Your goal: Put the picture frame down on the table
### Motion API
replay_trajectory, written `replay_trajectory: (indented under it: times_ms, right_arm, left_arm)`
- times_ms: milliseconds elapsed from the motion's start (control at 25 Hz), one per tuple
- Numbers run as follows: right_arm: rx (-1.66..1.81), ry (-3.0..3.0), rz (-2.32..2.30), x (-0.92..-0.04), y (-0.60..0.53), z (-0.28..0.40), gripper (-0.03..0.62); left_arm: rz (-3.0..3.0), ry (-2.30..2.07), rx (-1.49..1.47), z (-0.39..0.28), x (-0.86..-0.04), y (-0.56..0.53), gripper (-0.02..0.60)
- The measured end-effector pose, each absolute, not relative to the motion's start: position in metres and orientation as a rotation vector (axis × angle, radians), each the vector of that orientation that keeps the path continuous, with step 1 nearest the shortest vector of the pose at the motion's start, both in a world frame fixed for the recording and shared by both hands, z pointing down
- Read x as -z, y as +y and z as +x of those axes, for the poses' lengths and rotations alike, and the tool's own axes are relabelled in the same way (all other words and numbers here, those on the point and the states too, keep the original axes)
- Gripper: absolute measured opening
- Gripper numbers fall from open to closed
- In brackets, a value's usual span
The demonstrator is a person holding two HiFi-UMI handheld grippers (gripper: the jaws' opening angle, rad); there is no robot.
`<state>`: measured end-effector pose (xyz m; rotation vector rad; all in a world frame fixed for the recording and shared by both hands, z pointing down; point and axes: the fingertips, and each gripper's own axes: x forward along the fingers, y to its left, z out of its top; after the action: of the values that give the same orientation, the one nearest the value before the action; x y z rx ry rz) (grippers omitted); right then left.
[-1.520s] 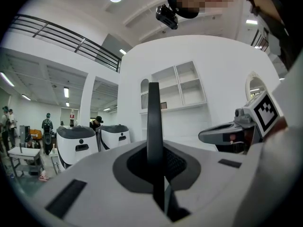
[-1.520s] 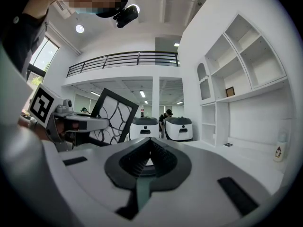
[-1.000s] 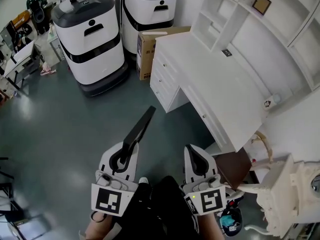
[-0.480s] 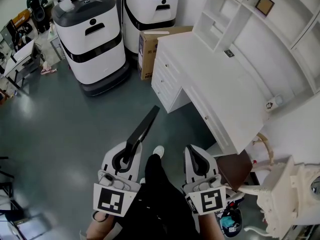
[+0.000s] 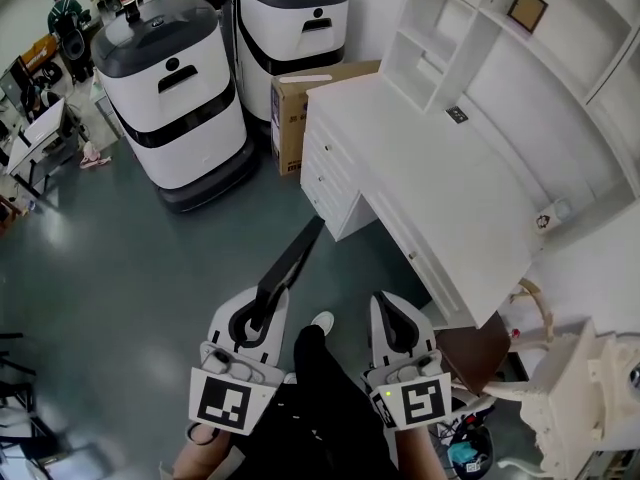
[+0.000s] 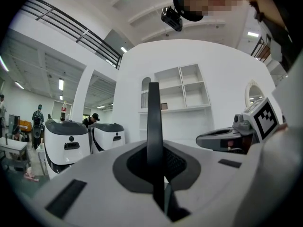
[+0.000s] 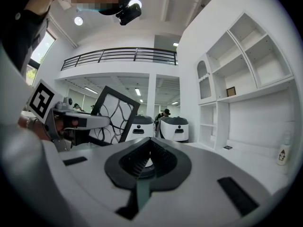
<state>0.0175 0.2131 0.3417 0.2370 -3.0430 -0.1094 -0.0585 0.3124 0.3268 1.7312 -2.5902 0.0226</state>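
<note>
A black picture frame (image 5: 291, 261) sticks up and forward out of my left gripper (image 5: 254, 318), which is shut on its lower edge. The left gripper view shows the frame (image 6: 154, 119) edge-on between the jaws. From the right gripper view its white panel with black curved lines (image 7: 114, 114) shows, held by the left gripper (image 7: 78, 122). My right gripper (image 5: 396, 326) is beside it, shut with nothing in it (image 7: 150, 142). The white table (image 5: 440, 173) stands ahead to the right, and both grippers hang over the floor short of it.
Two white-and-black robot bases (image 5: 175, 83) (image 5: 292, 18) and a cardboard box (image 5: 298, 93) stand left of the table. White shelves (image 5: 500, 28) rise behind it with a small framed picture (image 5: 526, 8). A small bottle (image 5: 555, 211) is on the table's far end. A dark stool (image 5: 470, 336) is near right.
The person has stepped forward: a foot shows ahead between the grippers. The frame and both grippers are slightly nearer the table. The grip is unchanged.
</note>
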Motion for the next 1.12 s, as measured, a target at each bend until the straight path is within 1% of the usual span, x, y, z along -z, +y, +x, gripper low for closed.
replay_trajectory:
  times_ms: [760, 1120]
  right_arm:
    - [0.084, -3.021, 0.276, -0.334, 0.055, -0.081, 0.002]
    - [0.088, -3.021, 0.364, -0.33, -0.017, -0.105, 0.002]
  left_arm:
    - [1.829, -2.514, -0.057, -0.151, -0.313, 0.145, 0.012]
    - [1.895, -2.47, -0.062, -0.181, -0.311, 0.074, 0.012]
